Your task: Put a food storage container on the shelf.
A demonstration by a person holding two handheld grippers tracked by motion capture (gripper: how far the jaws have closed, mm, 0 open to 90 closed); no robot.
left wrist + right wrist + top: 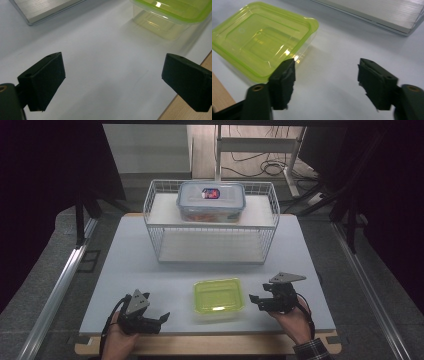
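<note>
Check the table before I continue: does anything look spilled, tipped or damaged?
Nothing stands out. The green-lidded container sits flat and closed on the white table, and the clear lidded box rests level on the wire rack. No spills show.

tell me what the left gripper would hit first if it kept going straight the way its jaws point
Probably the green-lidded container: the left gripper, jaws open over bare table, points roughly toward it, though it may pass just beside its near corner.

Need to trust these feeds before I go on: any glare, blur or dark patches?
High view: dim, black at both sides, table evenly lit. Left gripper view: glare spot on the green-lidded container, jaws sharp. Right gripper view: highlights on the lid, left jaw edge slightly smeared.
</note>
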